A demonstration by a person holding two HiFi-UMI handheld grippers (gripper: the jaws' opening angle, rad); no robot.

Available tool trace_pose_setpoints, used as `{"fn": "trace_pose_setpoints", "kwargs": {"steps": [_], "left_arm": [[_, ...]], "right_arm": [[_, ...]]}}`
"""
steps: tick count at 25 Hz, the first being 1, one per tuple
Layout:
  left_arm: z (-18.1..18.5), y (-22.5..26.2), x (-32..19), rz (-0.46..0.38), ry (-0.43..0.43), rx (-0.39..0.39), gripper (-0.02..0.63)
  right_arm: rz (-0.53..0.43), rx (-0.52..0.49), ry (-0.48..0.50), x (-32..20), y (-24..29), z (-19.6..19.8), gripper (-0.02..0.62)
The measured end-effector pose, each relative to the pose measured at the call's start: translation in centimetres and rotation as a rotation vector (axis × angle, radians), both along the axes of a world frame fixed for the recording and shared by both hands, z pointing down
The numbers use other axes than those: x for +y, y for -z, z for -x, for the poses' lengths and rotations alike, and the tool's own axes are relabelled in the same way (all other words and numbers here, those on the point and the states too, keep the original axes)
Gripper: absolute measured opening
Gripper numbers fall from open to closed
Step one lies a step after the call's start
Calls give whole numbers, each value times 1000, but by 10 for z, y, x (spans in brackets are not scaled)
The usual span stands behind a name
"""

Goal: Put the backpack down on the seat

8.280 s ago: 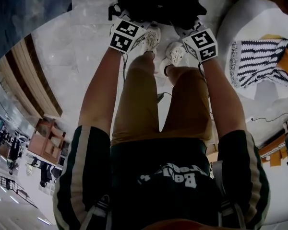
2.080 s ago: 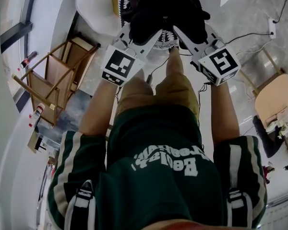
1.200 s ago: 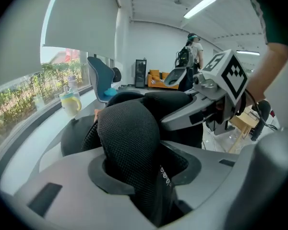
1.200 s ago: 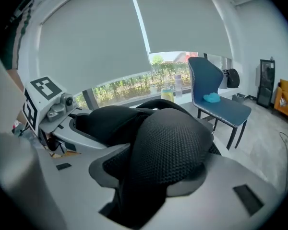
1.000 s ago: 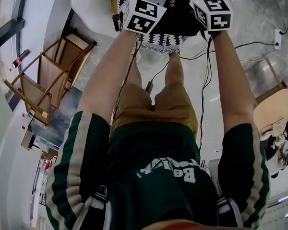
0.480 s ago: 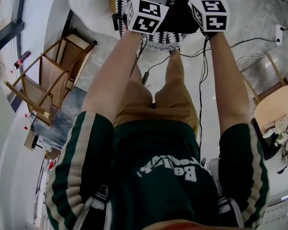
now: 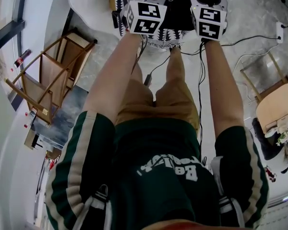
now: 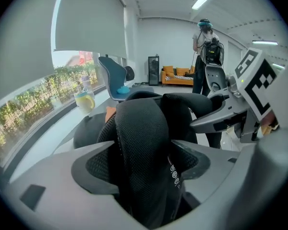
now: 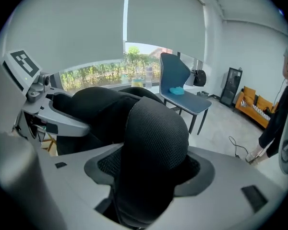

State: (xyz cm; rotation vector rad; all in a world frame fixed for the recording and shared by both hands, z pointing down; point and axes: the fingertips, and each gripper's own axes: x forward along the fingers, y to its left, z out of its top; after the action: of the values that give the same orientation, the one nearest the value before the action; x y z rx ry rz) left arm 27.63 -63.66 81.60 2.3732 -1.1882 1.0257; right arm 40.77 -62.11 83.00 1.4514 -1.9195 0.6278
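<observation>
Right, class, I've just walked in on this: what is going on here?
A person with a gripper in each hand is setting a black backpack on a white seat. The left gripper has one padded shoulder strap between its jaws, the right gripper the other strap. Both pairs of jaws have just been opening, so the straps look released.

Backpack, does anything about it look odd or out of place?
Nothing damaged. The backpack rests on the striped blanket, but a mesh strap lies between the jaws of the left gripper and the right gripper, which have just been opening.
</observation>
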Motion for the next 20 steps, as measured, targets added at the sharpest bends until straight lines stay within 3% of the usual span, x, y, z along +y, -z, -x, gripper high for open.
{"fn": "trace_pose_setpoints", "kwargs": {"steps": [6, 20], "left_arm": [[8, 9, 13, -10, 52, 6, 374], [-9, 54, 62, 8, 23, 49, 374]], "right_arm": [[-21, -9, -17, 17, 11, -11, 273], [-42, -7, -20, 61, 66, -30, 278]]}}
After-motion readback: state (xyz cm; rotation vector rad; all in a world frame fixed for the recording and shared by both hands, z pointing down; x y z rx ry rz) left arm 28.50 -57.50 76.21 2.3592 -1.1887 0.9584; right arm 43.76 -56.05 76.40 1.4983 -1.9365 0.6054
